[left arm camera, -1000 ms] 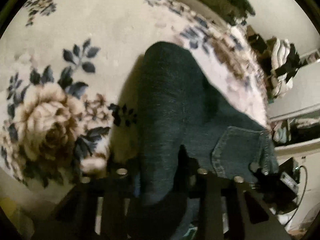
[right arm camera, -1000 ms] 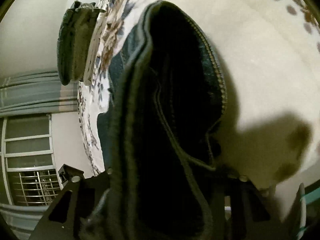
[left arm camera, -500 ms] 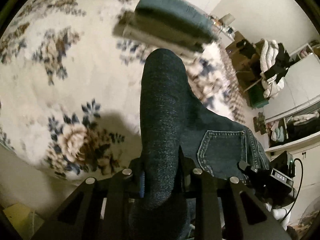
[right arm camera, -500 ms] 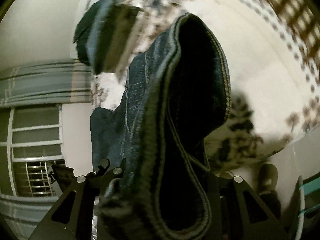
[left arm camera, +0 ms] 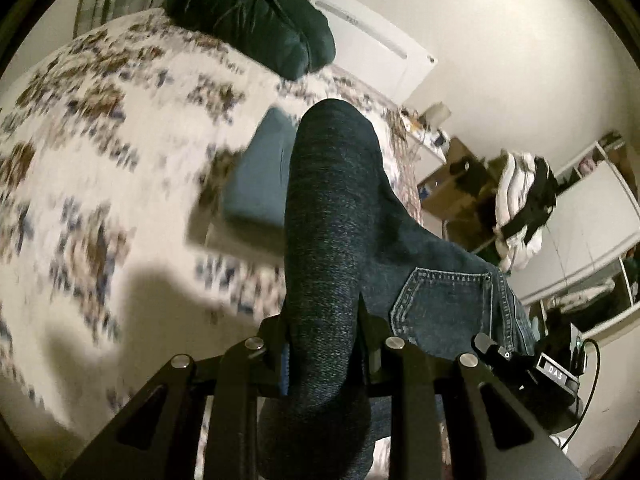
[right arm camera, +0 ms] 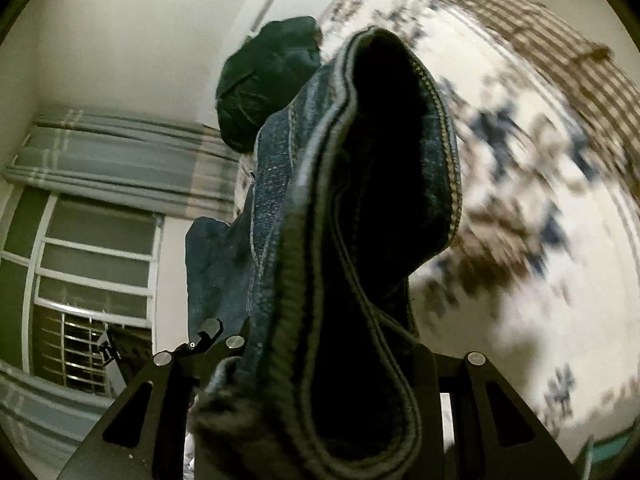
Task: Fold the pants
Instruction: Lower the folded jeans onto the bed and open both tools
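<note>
The left gripper (left arm camera: 320, 344) has its fingers drawn close on a thick rounded fold of the jeans (left arm camera: 332, 240), which rises straight ahead of the fingers and fills the gap between them; a back pocket (left arm camera: 444, 304) hangs just to the right of the fingers. The right gripper (right arm camera: 320, 364) is likewise closed down on a bunched, seamed edge of the same jeans, the cloth bulging forward and upward from between its fingers. The jeans are lifted clear of the floral bed cover (left arm camera: 100, 160). Ahead and left of the left fingers lies a folded blue garment (left arm camera: 260, 184) on the bed, with a dark green pillow (left arm camera: 256, 20) farther beyond. Open bedspread spreads wide to the left of the left fingers and to the right of the right fingers.
</note>
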The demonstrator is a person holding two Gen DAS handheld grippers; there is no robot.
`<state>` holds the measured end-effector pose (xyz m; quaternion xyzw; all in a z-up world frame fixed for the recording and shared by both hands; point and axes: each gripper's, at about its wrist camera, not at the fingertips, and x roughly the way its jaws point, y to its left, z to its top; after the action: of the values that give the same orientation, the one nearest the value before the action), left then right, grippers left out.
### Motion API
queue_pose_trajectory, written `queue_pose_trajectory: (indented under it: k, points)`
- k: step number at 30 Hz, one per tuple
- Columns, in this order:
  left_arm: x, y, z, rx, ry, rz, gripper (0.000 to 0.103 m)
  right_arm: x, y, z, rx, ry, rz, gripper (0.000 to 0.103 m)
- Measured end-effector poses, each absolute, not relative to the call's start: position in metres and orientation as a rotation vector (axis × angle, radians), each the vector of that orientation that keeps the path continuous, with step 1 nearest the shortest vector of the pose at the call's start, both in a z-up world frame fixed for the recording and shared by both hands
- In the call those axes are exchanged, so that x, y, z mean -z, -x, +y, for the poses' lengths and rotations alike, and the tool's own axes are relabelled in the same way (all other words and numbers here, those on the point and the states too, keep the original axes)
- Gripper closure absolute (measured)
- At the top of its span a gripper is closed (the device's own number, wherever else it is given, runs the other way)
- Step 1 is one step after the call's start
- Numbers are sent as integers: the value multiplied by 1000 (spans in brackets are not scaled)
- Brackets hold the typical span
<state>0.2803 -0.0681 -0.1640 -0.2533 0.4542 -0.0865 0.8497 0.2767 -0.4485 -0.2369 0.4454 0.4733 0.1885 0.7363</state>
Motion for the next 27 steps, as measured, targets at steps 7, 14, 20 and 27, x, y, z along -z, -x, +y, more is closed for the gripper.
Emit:
queue_pose_trajectory:
  k: [7,14,20,27]
  points:
    - [192,-428,-45,183,576,957,82,255,-442,-425,-429,-976,1034,66]
    - [249,-513,-41,178,587,1039,82,323,-545,-422,-401,-1000,1086,66]
    - [299,-535,-29,175,624,1158,70,366,-556,-429,-354,-1009,1173,50]
    - [274,-511,-19,134,555,1140,66,347,-524,-455,-252,-991,1171,46]
